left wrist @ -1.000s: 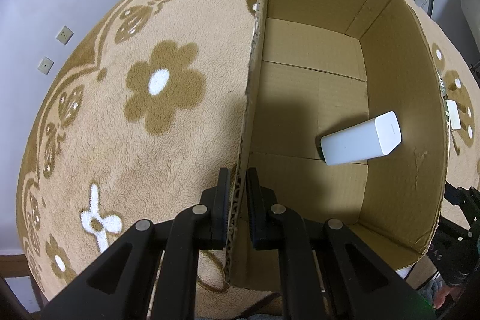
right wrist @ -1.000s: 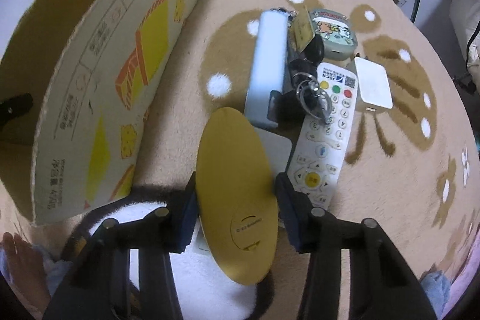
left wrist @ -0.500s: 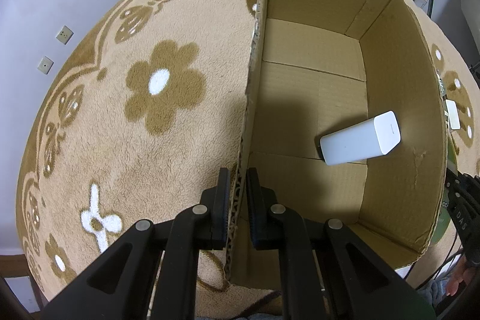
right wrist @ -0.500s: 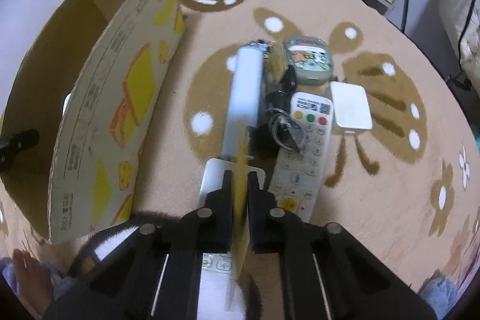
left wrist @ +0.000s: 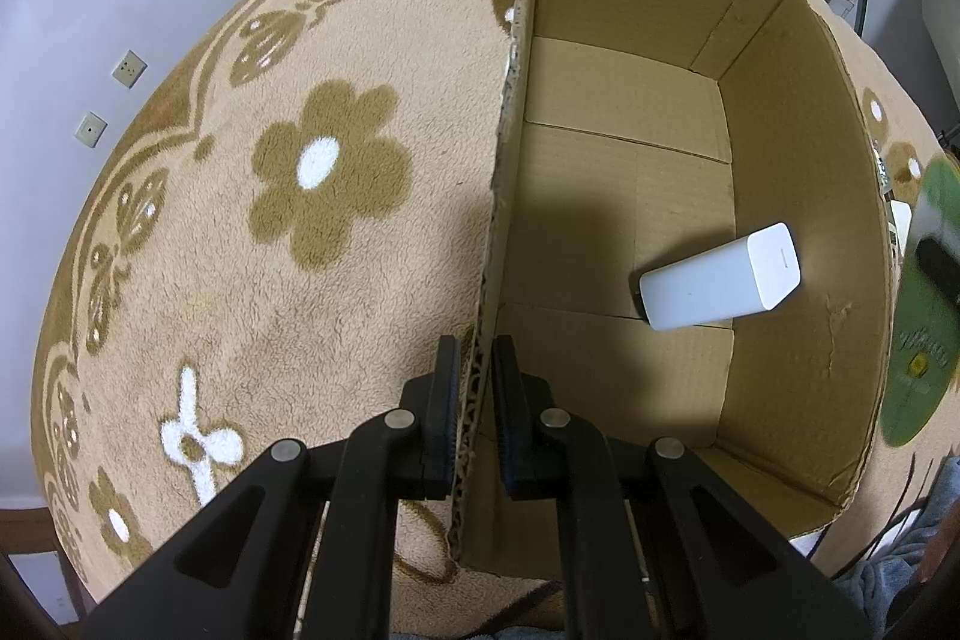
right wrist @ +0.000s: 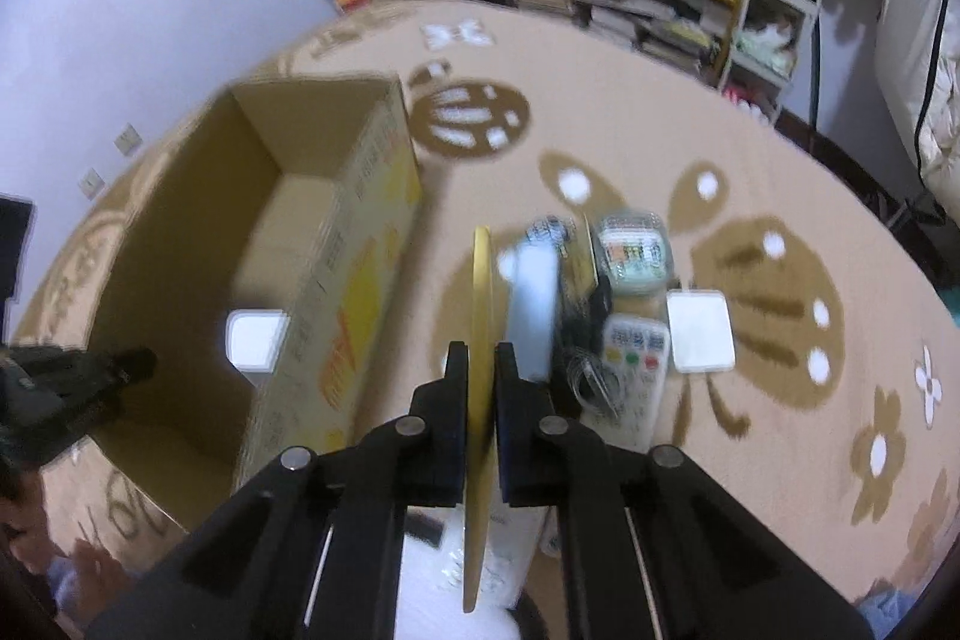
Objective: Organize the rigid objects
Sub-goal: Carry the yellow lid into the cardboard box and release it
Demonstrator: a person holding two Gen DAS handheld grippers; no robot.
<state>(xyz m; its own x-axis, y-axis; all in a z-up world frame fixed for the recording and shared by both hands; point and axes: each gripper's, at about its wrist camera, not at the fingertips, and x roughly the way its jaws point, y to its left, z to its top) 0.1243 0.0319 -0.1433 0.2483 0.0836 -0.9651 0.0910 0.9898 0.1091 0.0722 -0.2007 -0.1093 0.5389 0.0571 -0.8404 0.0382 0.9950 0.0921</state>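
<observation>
Box: raw brown corrugated cardboard, matt, fluted edge showing; outer side printed yellow. Rug: fuzzy tan pile cloth, soft and matt. White block in the box: smooth plastic, slight sheen. Left tool and right tool: matt black plastic with small silver metal pins. Disc: thin, smooth, yellow edge-on. Remote: white plastic.

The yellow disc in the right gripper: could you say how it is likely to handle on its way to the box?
The yellow disc looks thin and stiff: it stands straight, edge-on, in the right gripper. Pinched only at one spot, it may pivot or slip. Dropped on its edge in the cardboard box, it would probably tip flat.
</observation>
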